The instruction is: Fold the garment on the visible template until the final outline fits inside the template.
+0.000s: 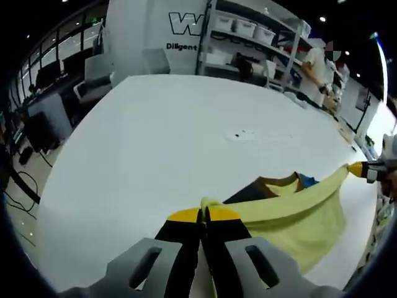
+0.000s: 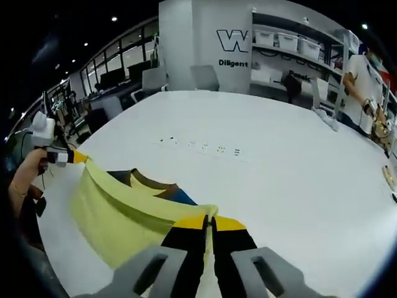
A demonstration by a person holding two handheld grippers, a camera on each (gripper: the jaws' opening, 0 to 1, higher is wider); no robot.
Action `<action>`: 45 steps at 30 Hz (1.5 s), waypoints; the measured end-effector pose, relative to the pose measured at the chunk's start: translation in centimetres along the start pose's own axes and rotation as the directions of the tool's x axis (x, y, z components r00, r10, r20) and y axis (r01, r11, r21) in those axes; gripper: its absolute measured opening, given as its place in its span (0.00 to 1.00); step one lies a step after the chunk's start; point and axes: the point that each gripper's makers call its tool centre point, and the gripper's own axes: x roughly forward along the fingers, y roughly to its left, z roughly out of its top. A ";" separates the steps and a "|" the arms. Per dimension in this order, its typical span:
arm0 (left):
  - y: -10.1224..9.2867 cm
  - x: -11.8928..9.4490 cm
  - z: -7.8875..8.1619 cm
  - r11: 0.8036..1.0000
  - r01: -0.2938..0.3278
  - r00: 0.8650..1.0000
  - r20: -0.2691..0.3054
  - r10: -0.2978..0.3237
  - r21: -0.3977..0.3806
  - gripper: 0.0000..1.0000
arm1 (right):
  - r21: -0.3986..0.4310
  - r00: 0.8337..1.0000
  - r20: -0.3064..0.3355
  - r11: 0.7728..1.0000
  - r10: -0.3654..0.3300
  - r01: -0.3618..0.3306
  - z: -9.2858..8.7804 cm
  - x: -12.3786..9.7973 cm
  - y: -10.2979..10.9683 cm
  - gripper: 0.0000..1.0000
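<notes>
A pale yellow garment [image 1: 298,214] with a brown collar and a blue patch hangs stretched between both grippers above the white table [image 1: 167,143]. My left gripper [image 1: 203,214] is shut on one corner of its top edge. In the left gripper view the right gripper [image 1: 366,170] comes in from the right, pinching the far corner. My right gripper [image 2: 209,218] is shut on that corner of the yellow garment [image 2: 118,214]. At the left of the right gripper view, the left gripper [image 2: 65,156] clamps the opposite end, held by a hand. I cannot make out a template.
Small dark marks [image 2: 201,147] dot the white table [image 2: 279,161] beyond the garment. Shelves with white bins [image 2: 291,43] stand behind the table, and a person [image 1: 317,68] stands beside them. Chairs and desks [image 1: 93,77] line the far left side.
</notes>
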 end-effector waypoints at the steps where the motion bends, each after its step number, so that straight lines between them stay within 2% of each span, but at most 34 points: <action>1: -0.1 0.3 -0.1 1.000 0.000 1.000 -0.007 0.000 0.001 0.04 | 0.002 1.000 -0.006 1.000 0.000 0.000 -0.1 0.2 -0.1 0.00; 11: 0.2 2.2 -1.4 1.000 -0.018 0.999 -0.039 0.018 0.013 0.04 | 0.005 0.999 -0.045 1.000 -0.008 0.008 -1.8 2.6 -0.7 0.00; 15: 0.5 2.6 -1.8 1.000 -0.010 0.999 -0.035 0.010 0.018 0.04 | 0.009 0.998 -0.058 1.000 0.000 0.000 -2.6 3.3 -0.8 0.00; 24: 0.7 3.8 -2.5 0.999 -0.008 0.999 -0.043 0.009 0.037 0.04 | -0.013 0.998 -0.062 1.000 0.009 -0.010 -3.3 3.9 -0.8 0.00; 33: 1.0 4.7 -3.0 0.998 -0.006 0.999 -0.045 0.008 0.060 0.04 | -0.018 0.996 -0.085 1.000 0.017 -0.019 -4.9 4.3 -0.3 0.00; 43: 1.3 4.9 -2.8 0.997 -0.005 0.999 -0.031 0.007 0.071 0.04 | -0.022 0.994 -0.106 1.000 0.018 -0.021 -6.0 4.7 0.1 0.00; 45: 1.2 4.8 -2.6 0.995 0.009 1.000 -0.026 -0.006 0.100 0.04 | 0.015 0.996 -0.083 1.000 0.017 -0.016 -5.7 4.7 0.3 0.00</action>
